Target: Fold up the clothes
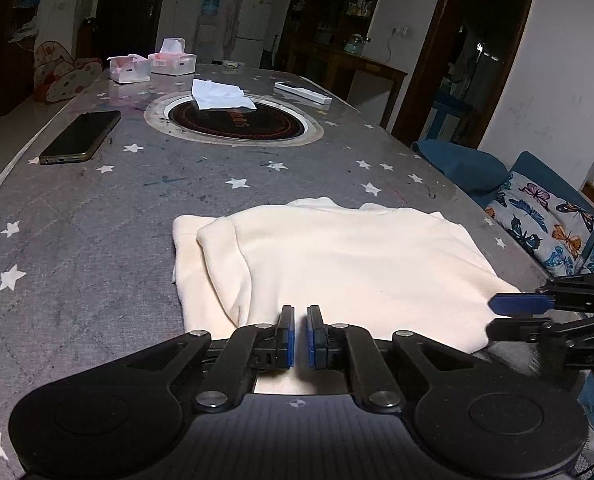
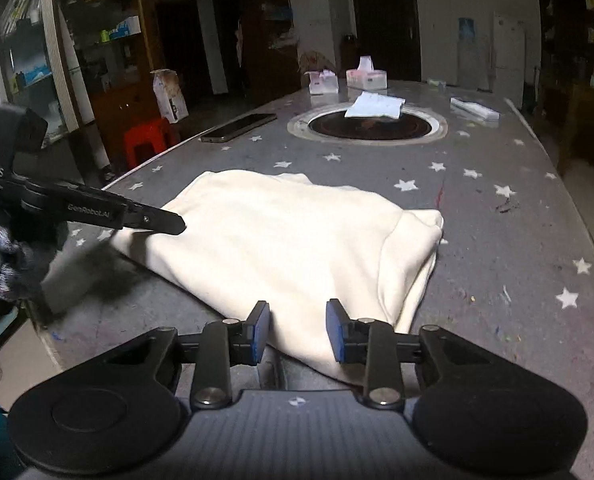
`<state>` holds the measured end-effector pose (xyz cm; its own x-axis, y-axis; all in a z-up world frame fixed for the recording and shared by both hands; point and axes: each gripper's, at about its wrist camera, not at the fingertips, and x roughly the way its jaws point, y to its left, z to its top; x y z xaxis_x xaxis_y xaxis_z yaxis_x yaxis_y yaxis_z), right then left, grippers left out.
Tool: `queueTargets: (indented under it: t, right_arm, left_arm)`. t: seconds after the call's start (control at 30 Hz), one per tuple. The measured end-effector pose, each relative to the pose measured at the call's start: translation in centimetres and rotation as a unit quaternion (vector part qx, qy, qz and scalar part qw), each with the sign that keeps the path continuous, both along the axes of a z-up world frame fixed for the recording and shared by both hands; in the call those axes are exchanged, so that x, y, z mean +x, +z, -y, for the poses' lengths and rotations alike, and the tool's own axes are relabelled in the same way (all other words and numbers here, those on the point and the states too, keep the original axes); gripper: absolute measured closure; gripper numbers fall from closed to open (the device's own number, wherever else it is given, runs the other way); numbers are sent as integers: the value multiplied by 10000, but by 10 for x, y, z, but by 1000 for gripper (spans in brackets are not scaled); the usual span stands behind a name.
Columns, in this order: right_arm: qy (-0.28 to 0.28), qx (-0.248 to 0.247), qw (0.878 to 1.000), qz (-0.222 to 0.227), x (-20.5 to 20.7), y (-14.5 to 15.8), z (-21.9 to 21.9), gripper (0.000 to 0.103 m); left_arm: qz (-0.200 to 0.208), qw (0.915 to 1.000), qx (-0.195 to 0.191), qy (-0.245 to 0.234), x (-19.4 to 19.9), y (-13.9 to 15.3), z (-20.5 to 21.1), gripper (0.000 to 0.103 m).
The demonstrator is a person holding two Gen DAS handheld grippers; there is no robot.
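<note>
Left gripper clenched (nothing visibly between its pads), right gripper released; both at near edge of folded cream garment on starred table.

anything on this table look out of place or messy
Yes, a few things. A loose white tissue lies crumpled across the round black cooktop set into the table. The grey starred table cover is marked with scribbles and dark crumbs. The cream garment is only roughly folded, its edges uneven.
</note>
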<state>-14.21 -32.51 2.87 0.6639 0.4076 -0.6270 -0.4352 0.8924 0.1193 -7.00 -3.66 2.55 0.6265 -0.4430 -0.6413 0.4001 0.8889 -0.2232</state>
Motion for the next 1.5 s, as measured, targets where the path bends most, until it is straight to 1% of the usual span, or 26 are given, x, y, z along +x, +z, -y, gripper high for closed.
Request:
queueTargets:
  t: [0.17,0.23,0.33,0.4,0.5,0.63,0.73,0.83,0.9,1.0,1.13,1.27,1.37,1.5]
  right_arm:
    - [-77,2,9998,205,11,13,3,73]
    - [-95,-18,9999,116,20,6,4,73]
    - [-219,-52,9997,-93,32,-8,10,78]
    - [-226,17,9997,-122,34,-4,15,80]
    - [-274,-146,9995,33,42,4,15,80]
    - [-254,-176,9995,99,69,7,9,80]
    - [-210,-329,9992,-50,92,-4,4,80]
    - [-262,-397,9988,-139,108,-11,4,90]
    - [-341,-393,9985,-164,111,-5,3,90]
    - [-180,-455,9988,-48,112,4,-8,89]
    - [87,-531,9985,-54,122,4,-32,89]
    - [110,-739,9971,-154,137,-6,-45,90]
    - [119,-833,9964,-66,136,3,-51,89]
    - [417,-679,9968,30,135,15,-72,89]
  left_arm:
    - [16,10000,41,-8,1,0,1,94]
    - [11,10000,30,0,0,-1,1,93]
    - [-13,10000,15,-1,1,-1,-1,93]
    - [-15,10000,25,-24,1,-1,-1,93]
    - [-23,10000,30,-48,2,-1,-1,93]
    - [-31,10000,7,-35,2,-2,-2,93]
    - [-46,10000,-3,-27,2,-2,-2,92]
    - [-58,10000,-20,-40,3,-2,-3,92]
    - [-64,10000,-41,-54,4,-2,-4,92]
    - [-71,9999,-60,-69,5,-3,-5,92]
    - [-75,9999,-92,-69,5,-3,-5,92]
    - [-84,9998,-142,-55,4,-4,-7,92]
    - [-80,9998,-186,-53,4,-4,-8,92]
    - [-76,9997,-231,-53,4,-5,-9,92]
